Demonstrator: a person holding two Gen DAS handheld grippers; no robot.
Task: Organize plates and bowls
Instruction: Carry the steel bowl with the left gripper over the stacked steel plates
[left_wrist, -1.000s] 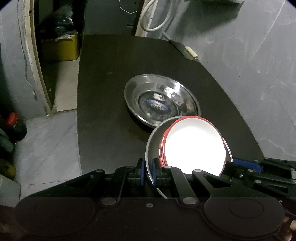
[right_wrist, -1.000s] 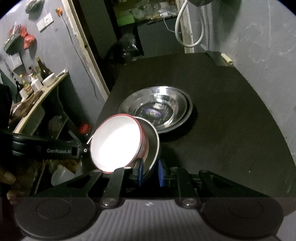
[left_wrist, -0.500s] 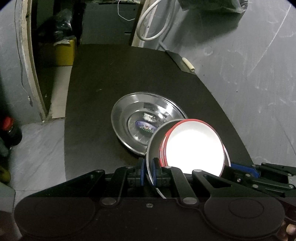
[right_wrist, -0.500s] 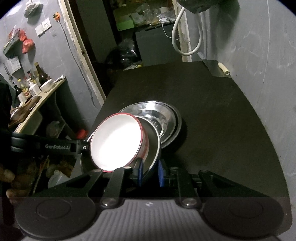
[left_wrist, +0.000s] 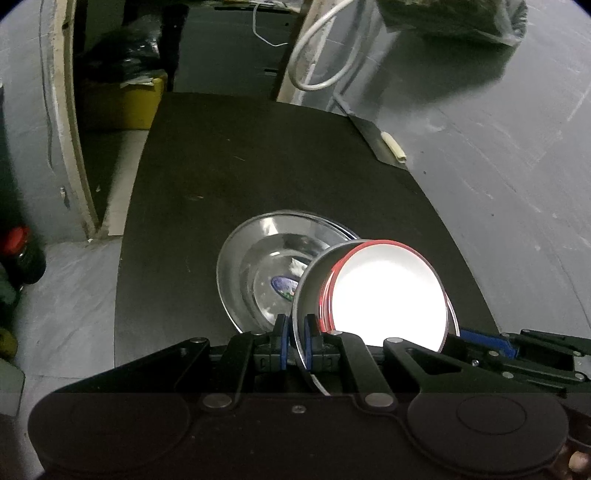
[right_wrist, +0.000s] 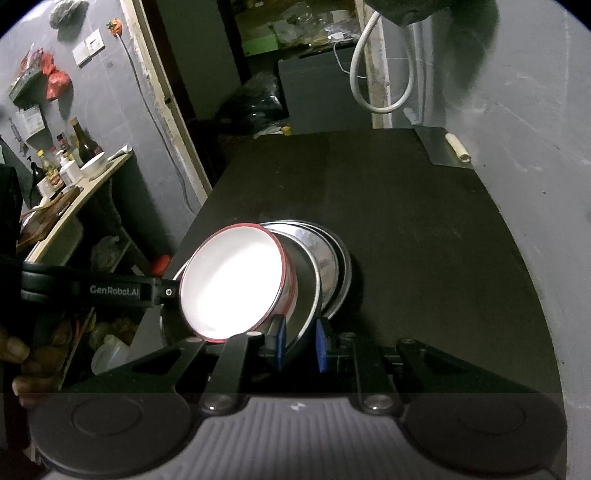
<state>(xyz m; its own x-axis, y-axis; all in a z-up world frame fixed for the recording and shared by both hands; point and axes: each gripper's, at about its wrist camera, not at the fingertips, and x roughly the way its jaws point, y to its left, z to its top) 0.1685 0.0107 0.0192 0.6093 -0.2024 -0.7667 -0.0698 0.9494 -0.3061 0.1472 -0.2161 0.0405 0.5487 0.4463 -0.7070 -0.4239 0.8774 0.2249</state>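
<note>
Gripping from both sides, I have my left gripper (left_wrist: 294, 339) and right gripper (right_wrist: 300, 345) each clenched on the rim of a steel bowl (left_wrist: 310, 291), held tilted above the black table (left_wrist: 258, 166). A red-rimmed white bowl (left_wrist: 388, 291) sits nested inside it. Just behind, partly covered by the held pair, a steel plate (left_wrist: 255, 251) rests on the table.

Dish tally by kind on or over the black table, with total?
Steel plates on the table: 1, possibly more stacked under it
Steel bowl held by both grippers: 1
Red-rimmed white bowl nested in it: 1
Total: 3 sure
</note>
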